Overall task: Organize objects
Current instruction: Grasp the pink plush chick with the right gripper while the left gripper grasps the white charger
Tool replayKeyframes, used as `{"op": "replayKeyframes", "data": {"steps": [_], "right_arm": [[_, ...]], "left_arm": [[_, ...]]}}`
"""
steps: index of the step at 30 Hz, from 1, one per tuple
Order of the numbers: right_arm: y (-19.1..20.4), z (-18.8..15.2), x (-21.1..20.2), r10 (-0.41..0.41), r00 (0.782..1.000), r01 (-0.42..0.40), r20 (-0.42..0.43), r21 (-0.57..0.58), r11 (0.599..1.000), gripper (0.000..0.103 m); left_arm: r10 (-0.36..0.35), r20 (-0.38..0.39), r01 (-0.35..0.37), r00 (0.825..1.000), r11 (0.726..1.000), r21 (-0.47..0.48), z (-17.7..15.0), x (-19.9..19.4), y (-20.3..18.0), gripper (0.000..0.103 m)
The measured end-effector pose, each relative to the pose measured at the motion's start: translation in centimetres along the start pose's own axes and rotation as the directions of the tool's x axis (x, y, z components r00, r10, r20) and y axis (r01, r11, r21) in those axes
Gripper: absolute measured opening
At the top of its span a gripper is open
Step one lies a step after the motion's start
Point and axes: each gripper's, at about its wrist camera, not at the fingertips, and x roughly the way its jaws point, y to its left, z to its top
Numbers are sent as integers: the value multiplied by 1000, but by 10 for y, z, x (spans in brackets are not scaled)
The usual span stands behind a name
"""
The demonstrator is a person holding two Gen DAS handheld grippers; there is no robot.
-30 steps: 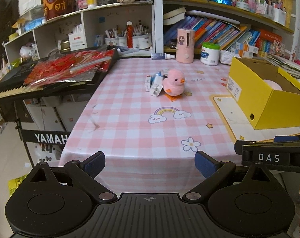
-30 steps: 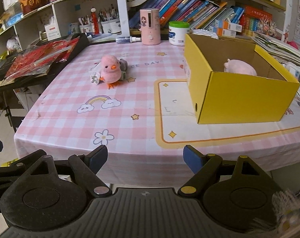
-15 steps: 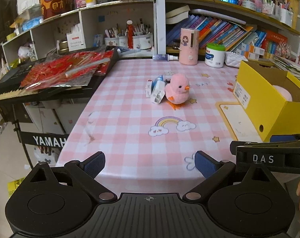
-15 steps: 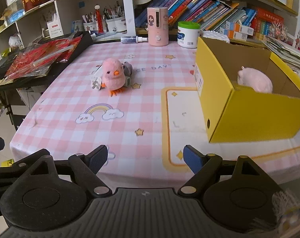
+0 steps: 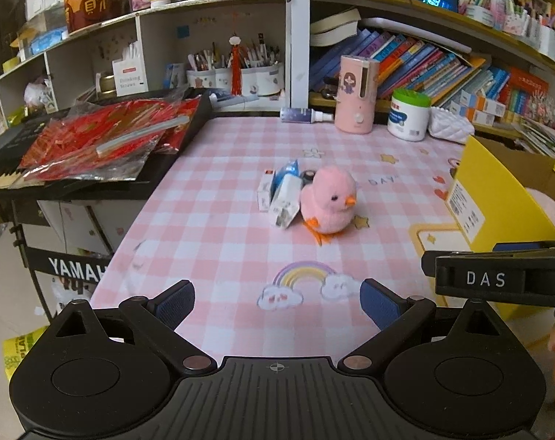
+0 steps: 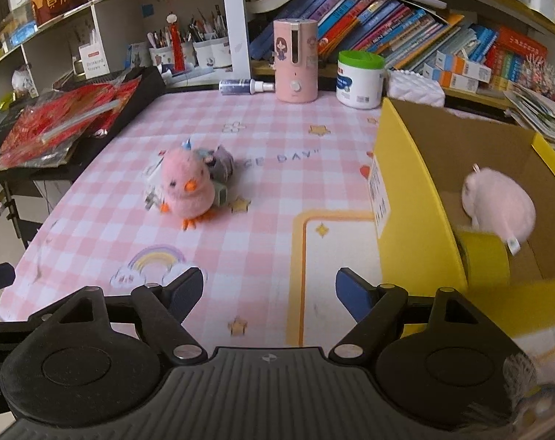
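Here our left gripper (image 5: 277, 302) hangs with its jaws apart and nothing between them, aimed down over the near edge of the pink checked tablecloth (image 5: 222, 242), just above the rainbow print. Our right gripper (image 6: 270, 291) has just eased its jaws in slightly, yet they stand apart and empty, over the bare cloth beside the yellow-bordered mat (image 6: 336, 256).

Ahead of both sits the pink chick toy (image 5: 328, 201), upright on its orange feet near the middle of the table, well apart from either tool. We judge it is the next thing to go. It leans against a small pile: a white packet (image 5: 285, 201) and a blue-topped box touch its side, which may crowd a grasp from the left.

To the right stands the open yellow box (image 6: 416, 216), placed near the chick so carrying is short. A pale pink plush (image 6: 497, 205) and a yellow tape roll (image 6: 486, 260) already lie inside.

What lies behind the chick is hard to read: a greyish object (image 6: 222, 165) peeks out in the right view, mostly hidden. The box's far corner is cut off, and its near wall is blurred.
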Motion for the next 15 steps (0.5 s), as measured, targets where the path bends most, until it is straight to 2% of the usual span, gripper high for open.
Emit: {"op": "replayKeyframes", "data": {"steps": [8, 15], "right_arm": [[-10, 30, 24, 53, 998, -53, 23, 14, 998, 79], [-3, 59, 49, 161, 987, -161, 25, -6, 987, 79]], "left_arm": [[7, -8, -7, 1000, 1000, 7, 20, 24, -8, 98], [39, -49, -38, 998, 999, 17, 29, 44, -10, 98]]}}
